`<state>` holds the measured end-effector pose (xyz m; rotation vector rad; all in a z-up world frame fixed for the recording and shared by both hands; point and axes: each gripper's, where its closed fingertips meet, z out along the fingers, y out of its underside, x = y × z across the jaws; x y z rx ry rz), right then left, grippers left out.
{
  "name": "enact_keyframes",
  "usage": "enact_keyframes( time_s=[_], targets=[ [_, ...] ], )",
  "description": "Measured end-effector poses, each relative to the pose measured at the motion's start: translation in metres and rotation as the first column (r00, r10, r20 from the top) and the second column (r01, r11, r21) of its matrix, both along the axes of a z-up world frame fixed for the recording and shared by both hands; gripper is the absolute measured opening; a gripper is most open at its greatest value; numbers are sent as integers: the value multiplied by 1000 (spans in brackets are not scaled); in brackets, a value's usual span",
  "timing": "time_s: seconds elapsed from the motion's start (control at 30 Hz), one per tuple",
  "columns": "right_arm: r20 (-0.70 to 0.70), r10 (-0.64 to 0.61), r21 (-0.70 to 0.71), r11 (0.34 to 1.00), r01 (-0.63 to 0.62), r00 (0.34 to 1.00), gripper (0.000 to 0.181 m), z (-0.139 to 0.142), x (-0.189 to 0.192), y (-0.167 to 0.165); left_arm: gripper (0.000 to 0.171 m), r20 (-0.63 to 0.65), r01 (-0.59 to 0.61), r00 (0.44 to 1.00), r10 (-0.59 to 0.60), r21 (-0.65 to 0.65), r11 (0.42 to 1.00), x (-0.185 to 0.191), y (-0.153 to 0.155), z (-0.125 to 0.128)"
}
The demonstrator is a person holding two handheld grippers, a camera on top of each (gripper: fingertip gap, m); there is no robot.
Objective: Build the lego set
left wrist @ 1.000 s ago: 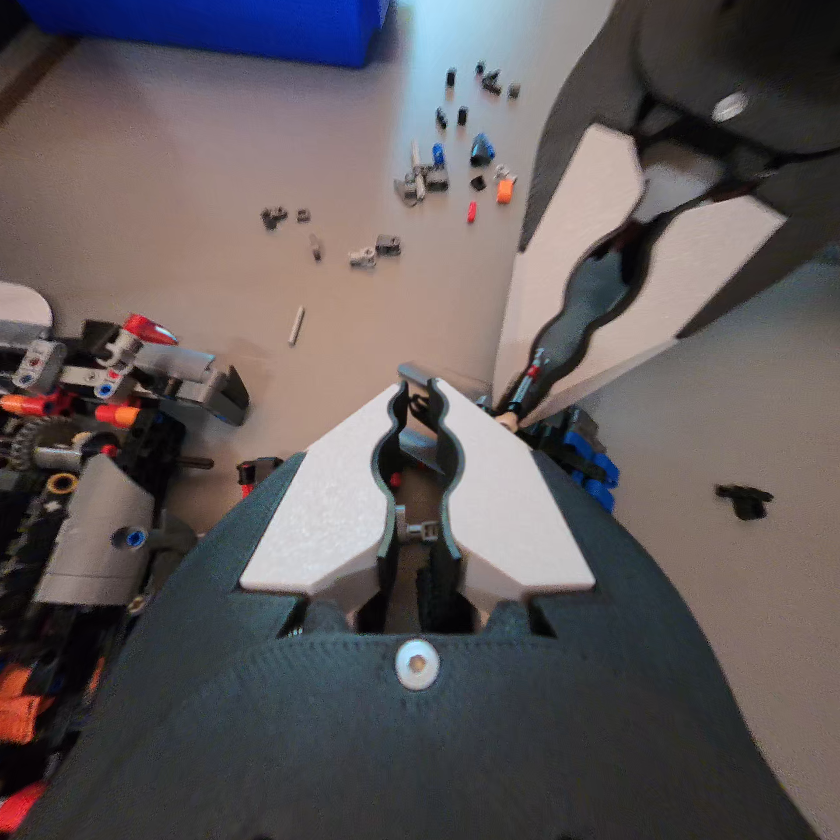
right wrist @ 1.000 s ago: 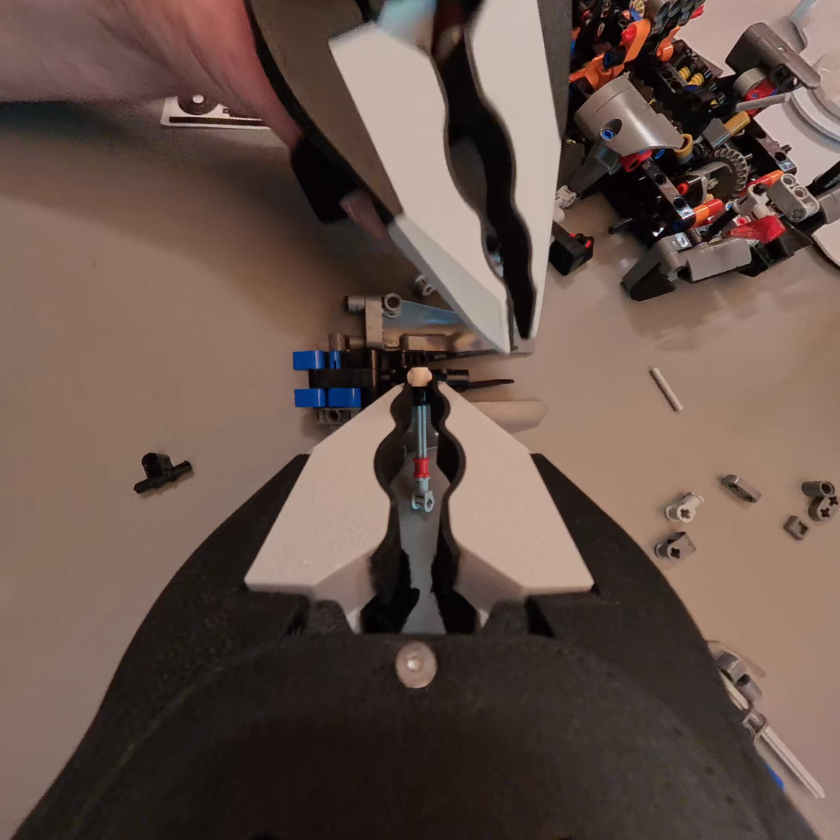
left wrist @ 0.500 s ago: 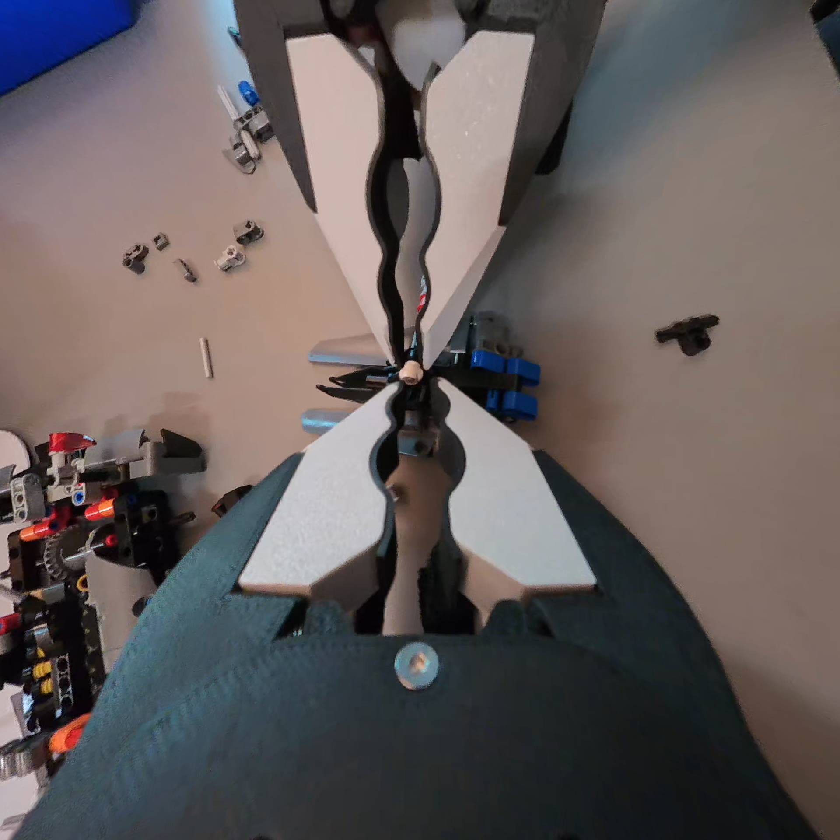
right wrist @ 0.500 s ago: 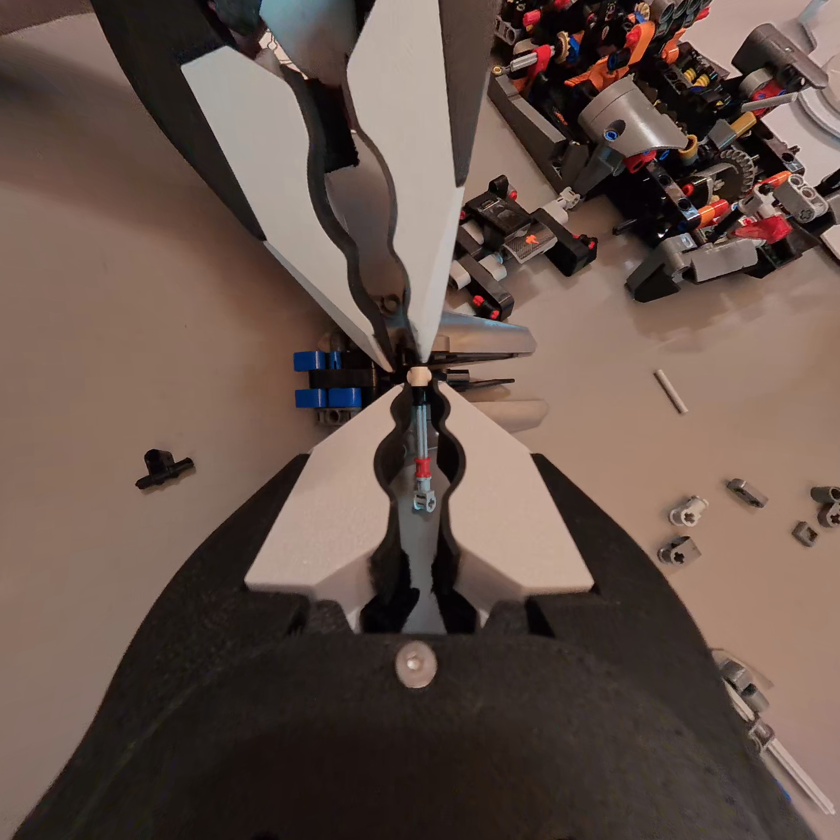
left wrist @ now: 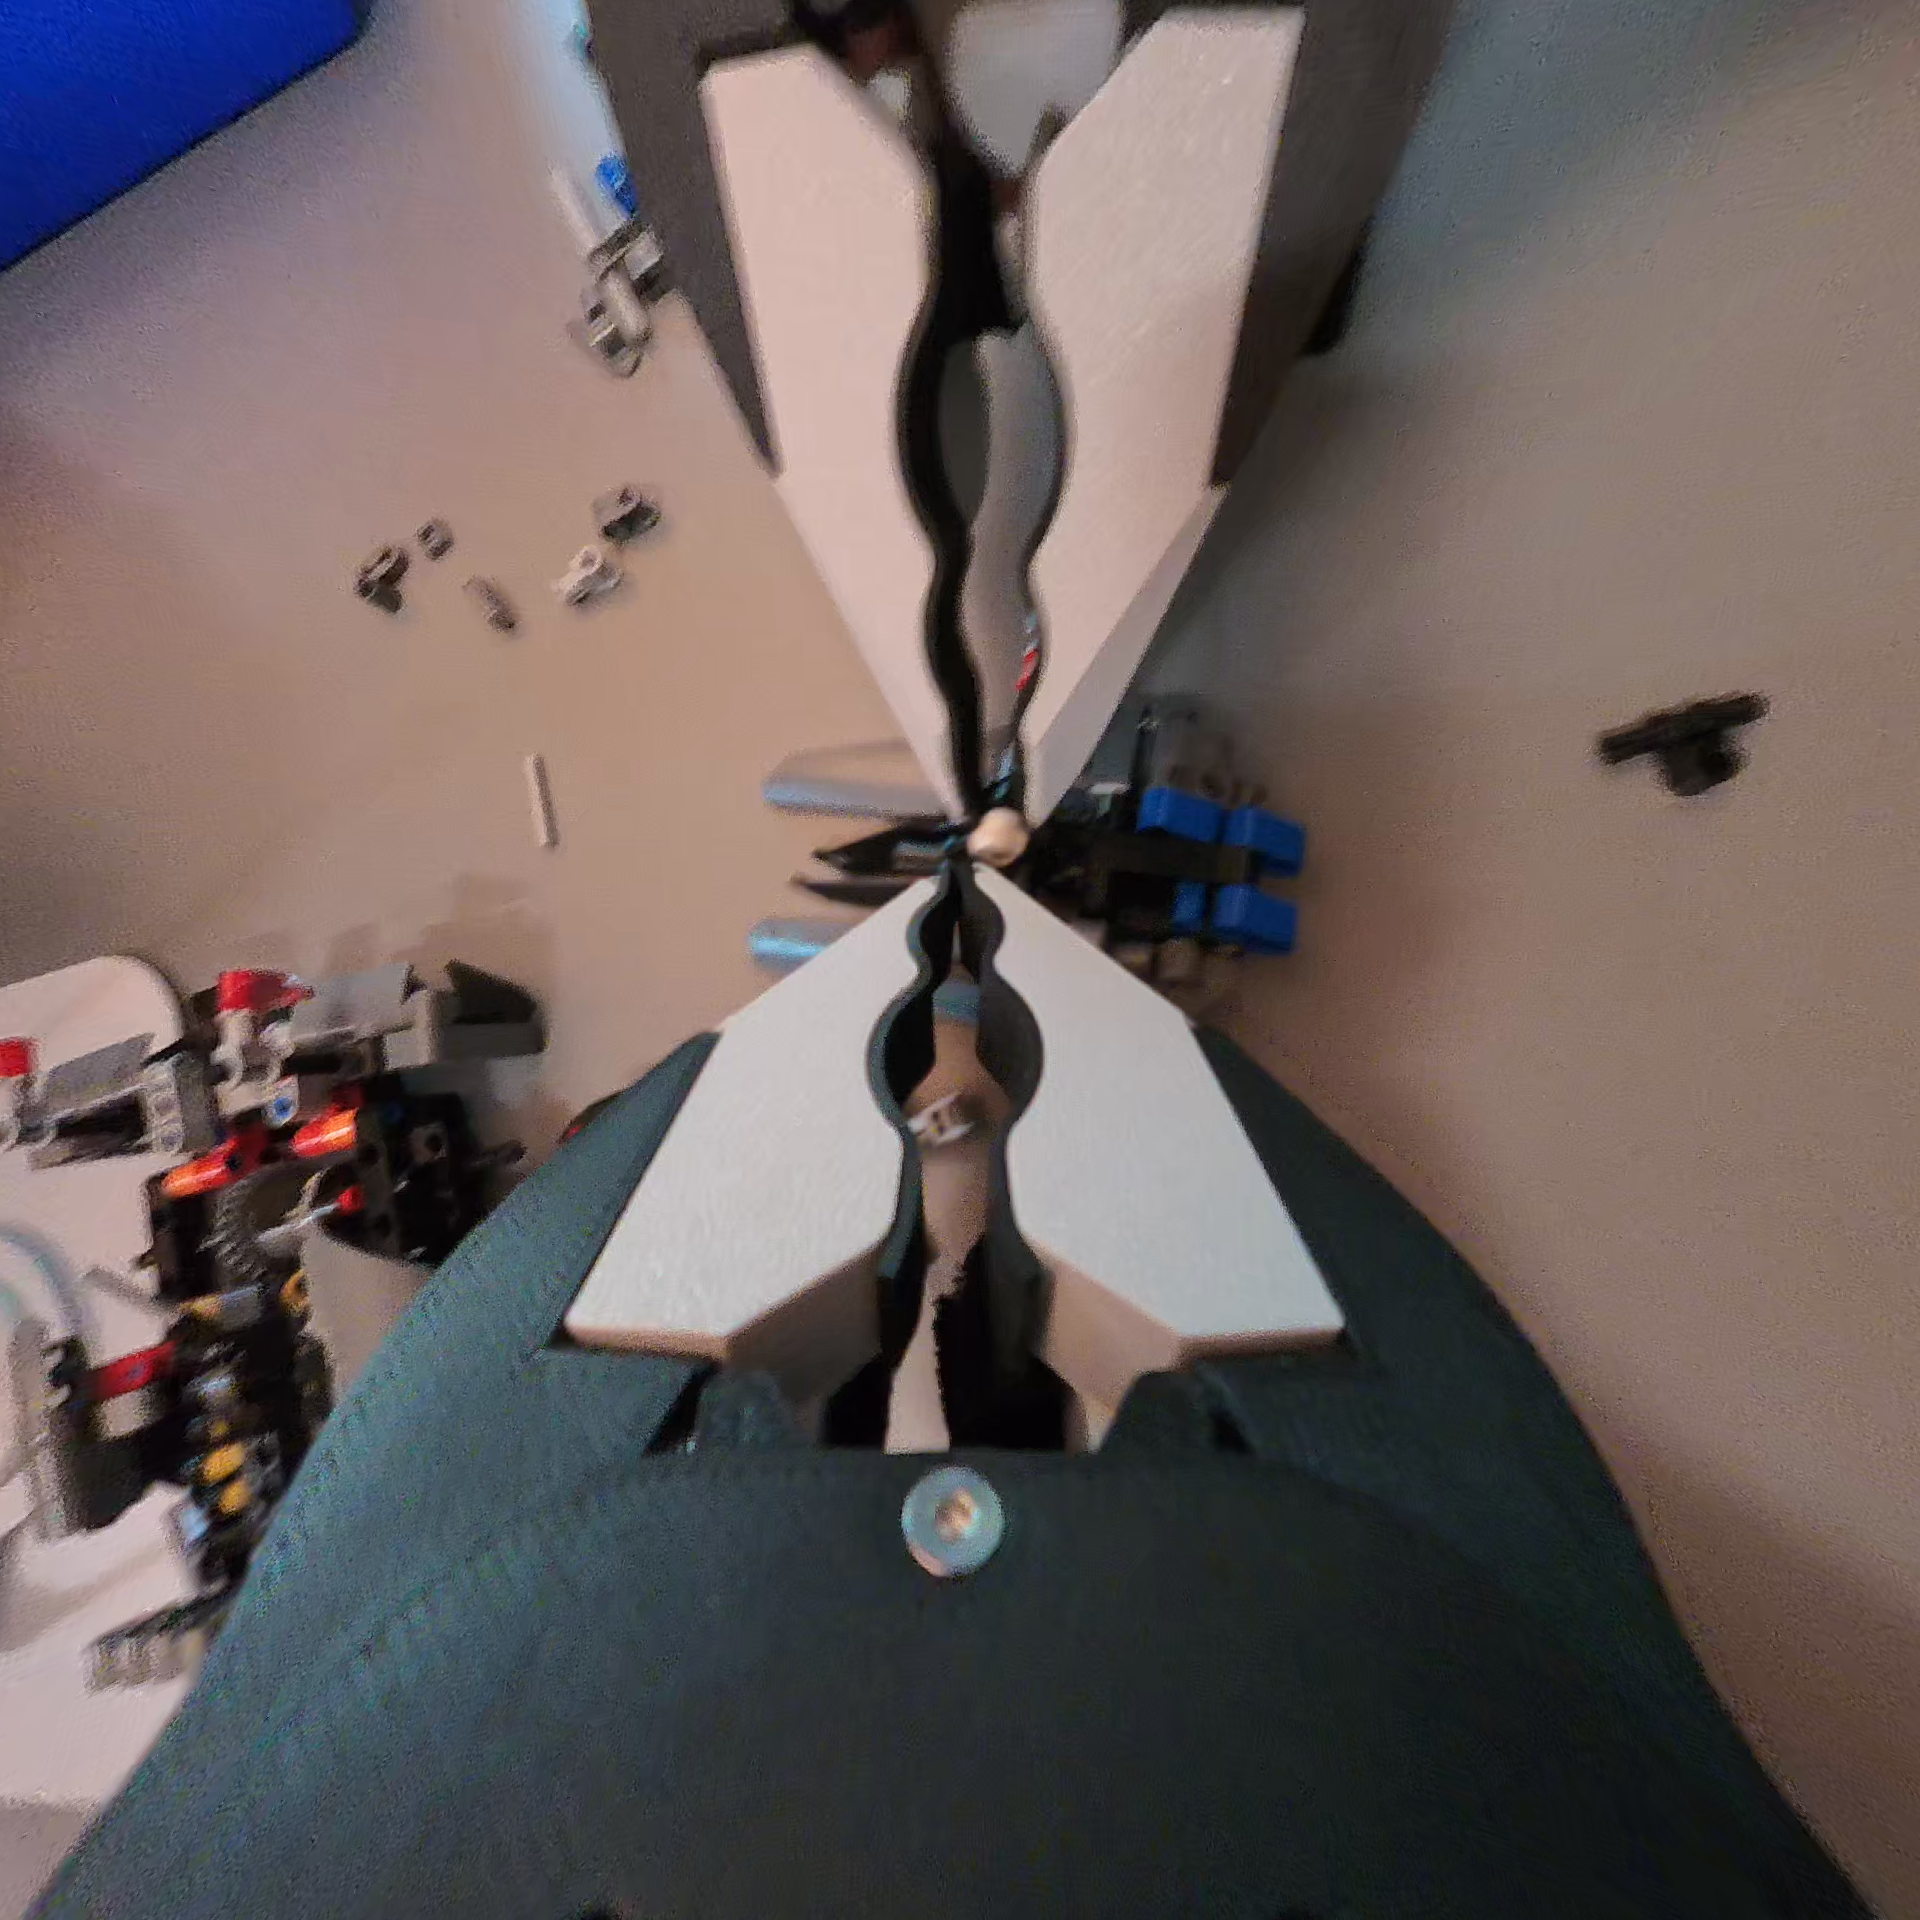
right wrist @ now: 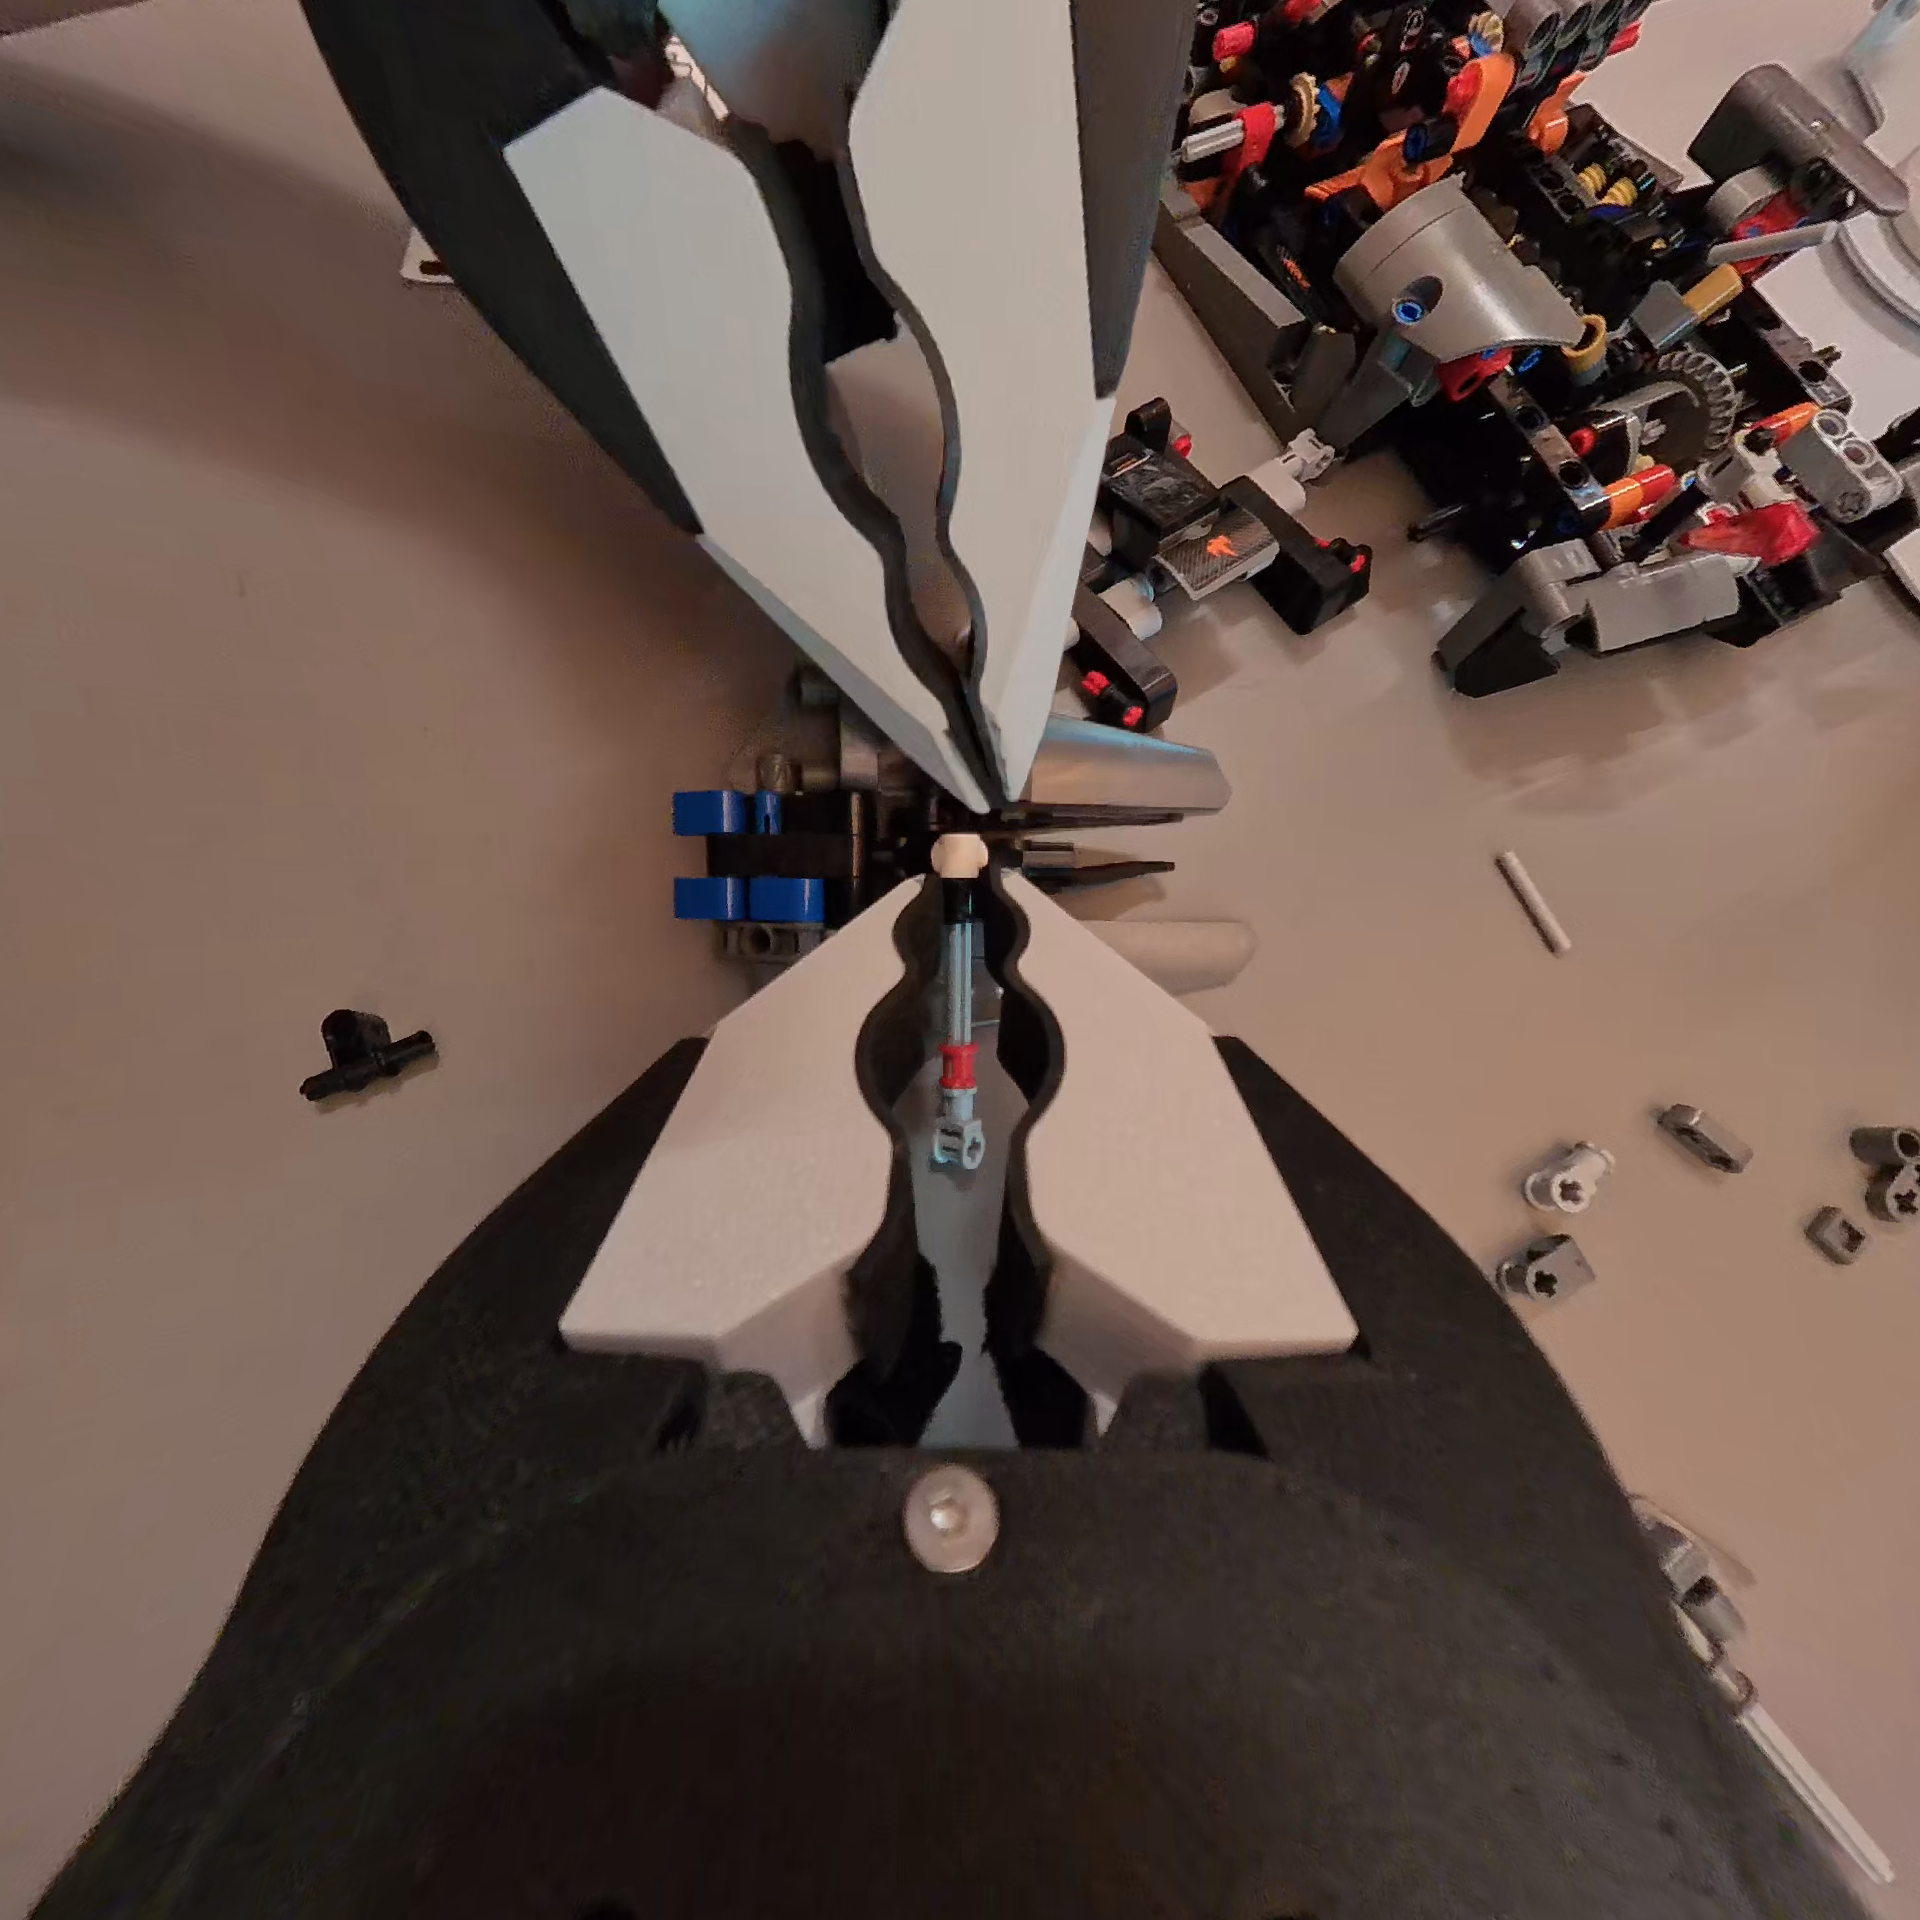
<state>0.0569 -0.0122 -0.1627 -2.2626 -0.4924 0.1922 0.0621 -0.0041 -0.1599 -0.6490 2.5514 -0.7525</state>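
Landmark: small sub-assembly point(right wrist: 790, 862) with blue pins, on the tan table point(right wrist: 312, 623).

Left of it in the right wrist view, a loose black connector point(right wrist: 364, 1051).

At it, right gripper point(right wrist: 961, 883) pinched on a thin grey axle point(right wrist: 961, 987), cream ball tip point(right wrist: 958, 854) at the assembly.

Left gripper point(left wrist: 961, 883) closed tip-to-tip opposite; what it holds, cannot tell.

Right: large part-built model point(right wrist: 1558, 343), scattered grey connectors point(right wrist: 1569, 1184).

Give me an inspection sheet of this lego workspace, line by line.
Surface: plain beige table.
Job's things: small blue-and-black subassembly at both grippers' tips; thin axle with tan end; large partly built model.
Clutter: loose grey connectors, grey pin, black connector.
Grippers: right gripper shut on the axle; left gripper shut, its hold unclear.
Cables: nothing seen.
Surroundings: blue bin.
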Motion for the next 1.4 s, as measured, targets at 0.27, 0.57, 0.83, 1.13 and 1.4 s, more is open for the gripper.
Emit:
enact_keyframes(
  time_s=[0.27,0.57,0.83,1.13,1.4],
  targets=[
    [-14,0,10,1000,0,1000,5,0,0,0,9,-64,31,997,-35,-60,998,-11,-3,4],
    [-18,3,15,1000,-2,1000,5,0,0,0,9,-74,66,995,-65,2,998,-9,-4,-4],
    [-23,8,20,1000,-7,1000,5,0,0,0,7,-43,30,999,-32,-66,997,-7,-4,-4],
    [-63,3,8,1000,-2,998,8,1,1,-1,7,0,6,1000,-6,-93,996,-9,-6,-3],
    [44,72,9,997,-73,996,6,6,-9,-3,7,16,-92,995,95,-103,990,-11,-12,-3]
  ],
)
